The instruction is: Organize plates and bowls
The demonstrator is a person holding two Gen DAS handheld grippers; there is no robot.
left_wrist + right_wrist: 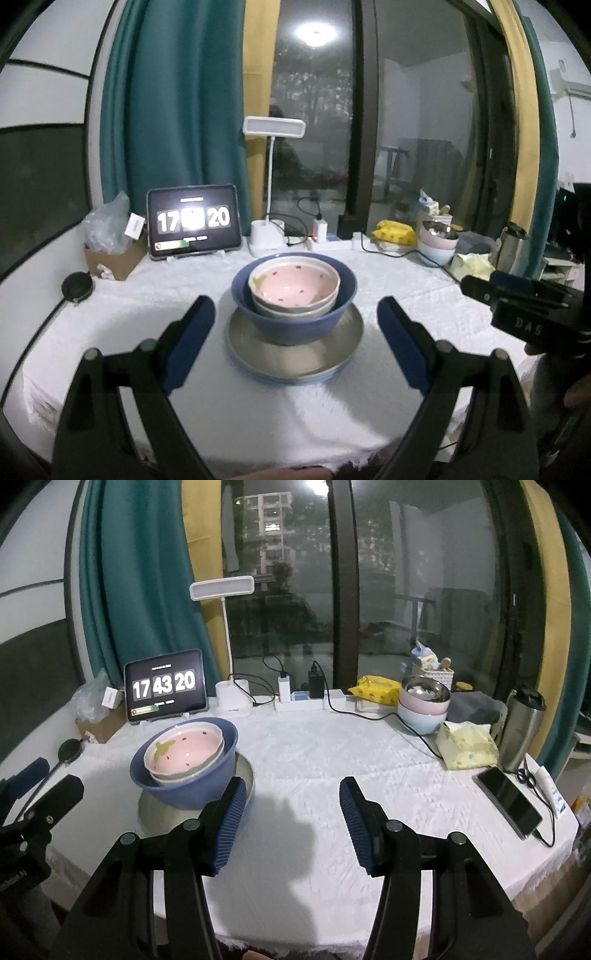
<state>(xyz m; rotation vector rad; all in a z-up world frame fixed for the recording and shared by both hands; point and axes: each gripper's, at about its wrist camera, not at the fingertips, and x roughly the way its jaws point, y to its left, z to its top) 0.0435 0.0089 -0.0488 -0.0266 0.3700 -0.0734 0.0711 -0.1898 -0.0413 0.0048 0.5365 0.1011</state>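
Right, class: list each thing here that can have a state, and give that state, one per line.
Left gripper: open, empty.
Right gripper: open, empty.
Pink bowl: upright, nested in the grey bowl.
Grey bowl: nested in the blue bowl.
Blue bowl: upright on the plate.
Plate: flat on the table.
Tablet: on, showing a clock.
Lamp: off.

The tablet clock reads 17 43 20 (middle digits glared out from the left wrist)

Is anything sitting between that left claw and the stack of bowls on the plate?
Nothing visible: only bare white tablecloth lies between the open left gripper and the blue bowl stacked on the grey plate.
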